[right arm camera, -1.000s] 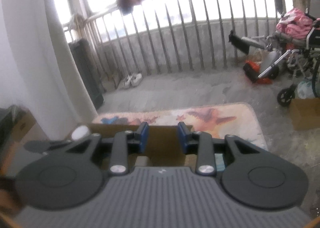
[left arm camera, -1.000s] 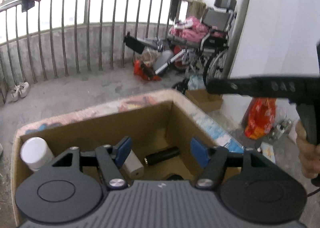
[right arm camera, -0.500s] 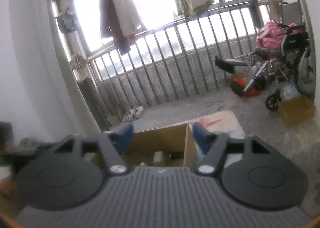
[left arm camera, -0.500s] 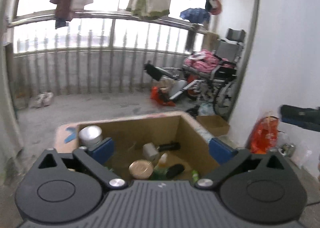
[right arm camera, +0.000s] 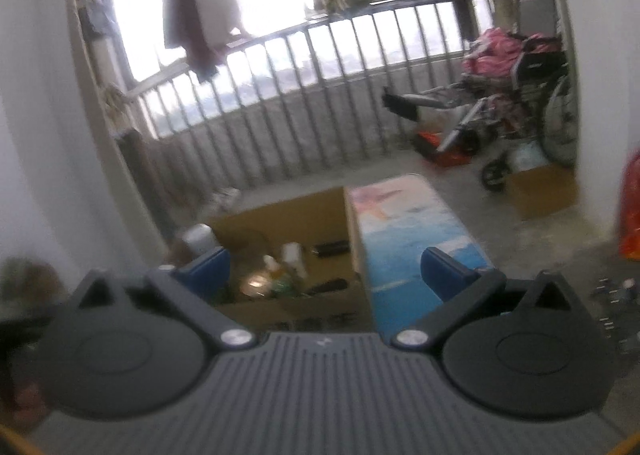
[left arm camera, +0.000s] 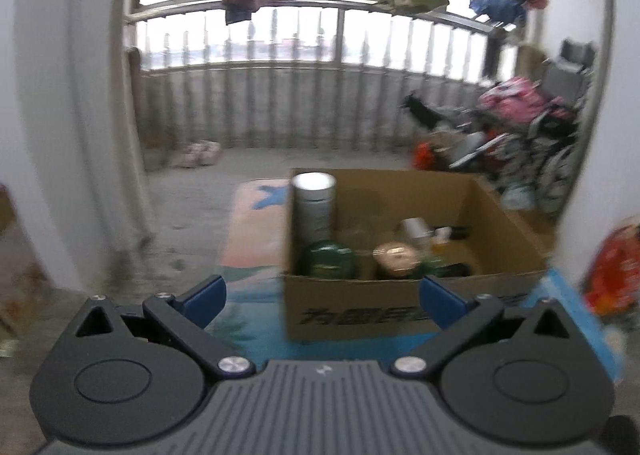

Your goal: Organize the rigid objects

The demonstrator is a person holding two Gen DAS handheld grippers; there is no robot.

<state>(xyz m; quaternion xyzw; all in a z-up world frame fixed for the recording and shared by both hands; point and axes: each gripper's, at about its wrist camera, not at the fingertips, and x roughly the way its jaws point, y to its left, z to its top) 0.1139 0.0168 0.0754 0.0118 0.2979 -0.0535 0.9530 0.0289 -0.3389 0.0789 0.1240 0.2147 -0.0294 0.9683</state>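
An open cardboard box [left arm camera: 360, 311] stands on a patterned mat [left arm camera: 248, 255] and holds several rigid items: a tall grey canister [left arm camera: 313, 211], a dark green jar [left arm camera: 329, 259], a round brass-coloured lid [left arm camera: 394, 257] and small bottles. My left gripper [left arm camera: 322, 297] hangs open in front of the box's near wall, nothing between its blue pads. In the right wrist view the same box [right arm camera: 280, 215] lies ahead and left. My right gripper [right arm camera: 326, 269] is back from it, its jaws opening wide with nothing between them.
A balcony railing [left arm camera: 320, 67] with hanging clothes closes the far side. A wheelchair [right arm camera: 520, 95] piled with pink cloth and a small cardboard box [right arm camera: 540, 191] stand at the right. White shoes [left arm camera: 198, 153] lie by the railing. An orange bag [left arm camera: 612, 271] sits right.
Both grippers have pulled back from over the box and opened wide. The box interior, close under the left gripper before, now sits further ahead with its outer front wall showing.
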